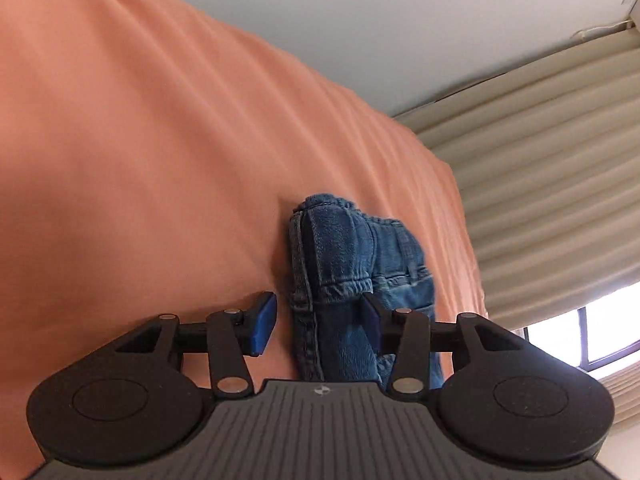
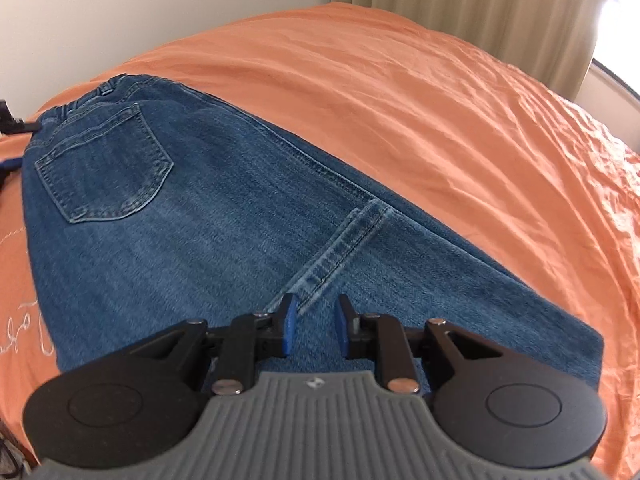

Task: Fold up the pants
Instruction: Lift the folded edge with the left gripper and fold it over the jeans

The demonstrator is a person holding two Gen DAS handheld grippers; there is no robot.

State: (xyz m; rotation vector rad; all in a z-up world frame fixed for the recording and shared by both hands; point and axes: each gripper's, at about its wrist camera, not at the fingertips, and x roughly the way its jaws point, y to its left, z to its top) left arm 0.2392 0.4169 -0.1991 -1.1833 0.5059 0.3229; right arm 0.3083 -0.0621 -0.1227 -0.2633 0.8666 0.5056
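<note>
Blue denim pants (image 2: 200,216) lie flat on the orange bedsheet (image 2: 440,100), back pocket up, folded lengthwise, waistband at the far left. My right gripper (image 2: 314,320) is open just above the denim near the crotch seam, holding nothing. In the left wrist view, the waistband end of the pants (image 1: 352,264) stands bunched between my left gripper's jaws. My left gripper (image 1: 320,320) is open around that edge; its blue pads (image 1: 262,322) stand apart from the cloth on the left side. The left gripper's tip shows at the far left of the right wrist view (image 2: 10,136).
The orange sheet (image 1: 160,140) covers the whole bed. A white wall (image 1: 360,20) and beige curtains (image 1: 552,184) stand behind it, with a window (image 1: 592,332) at the right. White embroidery (image 2: 24,332) marks the sheet left of the pants.
</note>
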